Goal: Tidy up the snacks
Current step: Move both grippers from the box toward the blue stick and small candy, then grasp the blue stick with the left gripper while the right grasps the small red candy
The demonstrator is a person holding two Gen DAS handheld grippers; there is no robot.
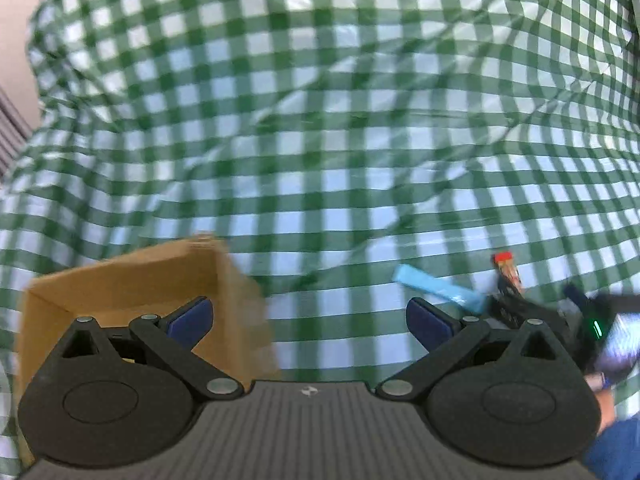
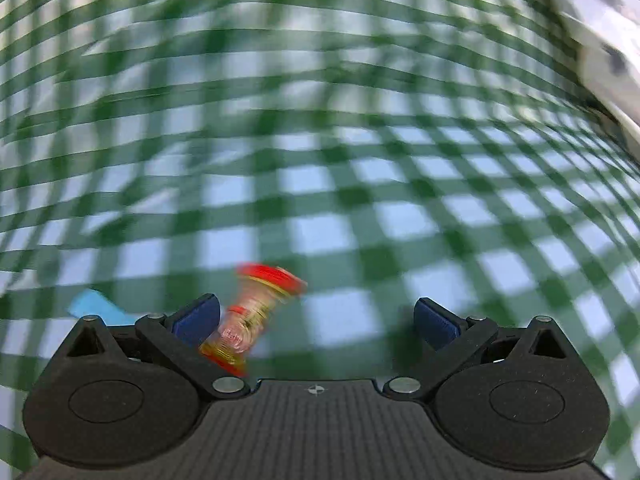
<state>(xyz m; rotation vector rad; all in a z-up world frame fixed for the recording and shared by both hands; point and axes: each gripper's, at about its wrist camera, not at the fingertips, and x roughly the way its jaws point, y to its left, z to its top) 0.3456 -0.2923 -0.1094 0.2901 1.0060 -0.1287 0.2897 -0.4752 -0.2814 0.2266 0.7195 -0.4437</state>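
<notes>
**Fingers wide apart on both sides, nothing gripped**

Fingers of the left gripper (image 1: 308, 320) spread wide w/ blue pads, only checked cloth between them. L pad sits over the open cardboard box (image 1: 132, 284), which stands on the green-white checked cloth (image 1: 320, 120) at lower left. Right of the R pad: light-blue snack bar (image 1: 438, 294) lying flat on the cloth, and just beyond it a red-topped snack packet (image 1: 508, 270). Right gripper (image 2: 318, 320) also spread wide, holding nothing. The red-yellow packet (image 2: 256, 316) lies on the cloth right beside its L pad; contact can't be told, view is motion-blurred. Blue bar (image 2: 94, 304) peeks out at far left. Cloth is wrinkled; whether a desk lies under it can't be told.
</notes>
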